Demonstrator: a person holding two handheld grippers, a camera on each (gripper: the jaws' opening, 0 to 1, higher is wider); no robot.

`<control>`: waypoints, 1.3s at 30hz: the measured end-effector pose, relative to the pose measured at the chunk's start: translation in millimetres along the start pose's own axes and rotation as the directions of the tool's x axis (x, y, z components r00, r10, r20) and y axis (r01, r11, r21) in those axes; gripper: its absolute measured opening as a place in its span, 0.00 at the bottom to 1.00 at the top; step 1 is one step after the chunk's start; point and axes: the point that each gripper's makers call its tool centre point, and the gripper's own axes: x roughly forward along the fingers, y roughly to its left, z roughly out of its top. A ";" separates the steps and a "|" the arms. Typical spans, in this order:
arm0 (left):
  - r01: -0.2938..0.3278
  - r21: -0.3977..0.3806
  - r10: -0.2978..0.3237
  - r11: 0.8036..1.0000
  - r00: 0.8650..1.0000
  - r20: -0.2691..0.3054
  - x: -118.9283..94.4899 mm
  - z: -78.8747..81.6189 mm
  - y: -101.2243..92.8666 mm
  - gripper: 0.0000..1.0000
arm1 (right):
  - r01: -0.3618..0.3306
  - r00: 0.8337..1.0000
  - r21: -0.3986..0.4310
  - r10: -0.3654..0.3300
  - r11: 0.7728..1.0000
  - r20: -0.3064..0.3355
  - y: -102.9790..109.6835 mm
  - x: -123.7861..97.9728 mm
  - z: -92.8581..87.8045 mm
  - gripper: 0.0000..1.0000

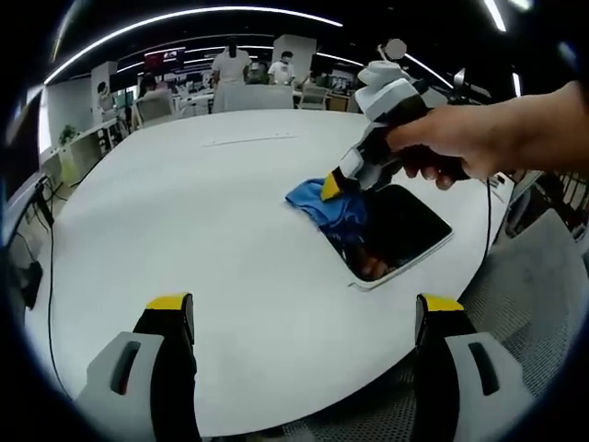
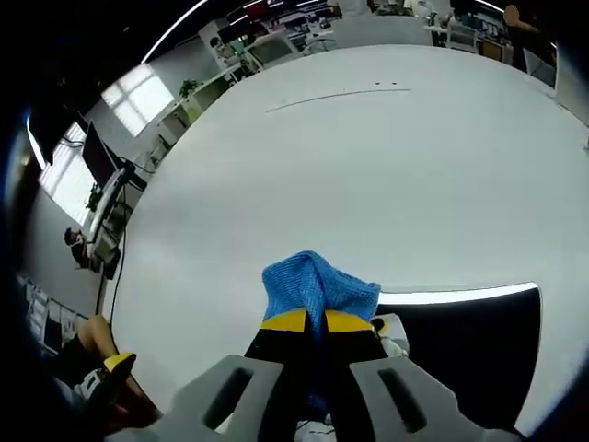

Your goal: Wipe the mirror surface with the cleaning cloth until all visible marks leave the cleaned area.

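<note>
Nearest the lens in the left gripper view, the left gripper (image 1: 304,322) shows its two yellow-tipped jaws standing wide apart over bare tabletop, holding nothing and touching nothing.

Largest of all is the white table (image 1: 202,212), broad and rounded, with a thin seam line across its far part. Nearly all of its surface lies open: wide free room to the left of and beyond the mirror, while the mirror itself lies close to the table's near right edge, where grey floor (image 1: 543,276) begins just past the rim. Beyond the far edge is an office with desks and several people (image 1: 230,64) standing or sitting.

On the table the mirror (image 1: 405,230) lies flat, a dark rectangle with a pale border and rounded corners. In the left gripper view its long axis runs slantwise, from the lower left toward the upper right, one corner pointing back toward the camera. In the right gripper view its bright upper edge (image 2: 460,296) runs across to the right of the jaws.

A person's hand (image 1: 460,138) grips the right gripper (image 1: 333,187), which is angled down at the mirror's far left end.

Smallest is the blue cleaning cloth (image 2: 317,285), bunched up, straddling the mirror's left edge and partly on white table. The right gripper's (image 2: 317,320) jaws are pressed together on it, the cloth bulging out beyond the yellow tips.
</note>
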 end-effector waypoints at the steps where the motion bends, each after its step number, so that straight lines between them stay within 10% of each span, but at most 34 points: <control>1: 0.000 0.001 0.000 1.000 1.000 0.000 0.1 0.0 0.0 0.99 | 0.001 1.000 -0.002 -0.001 1.000 -0.001 -4.1 -0.8 -0.1 0.00; 9: 0.008 0.006 -0.008 1.000 1.000 -0.013 0.4 -2.3 -2.5 0.99 | 0.017 1.000 0.050 -0.018 0.999 0.004 -33.8 -6.3 0.8 0.00; 39: 0.030 0.017 -0.029 0.999 1.000 -0.006 0.0 -0.5 -7.2 0.99 | 0.001 1.000 0.064 -0.001 0.998 -0.004 -23.6 -24.8 -34.8 0.00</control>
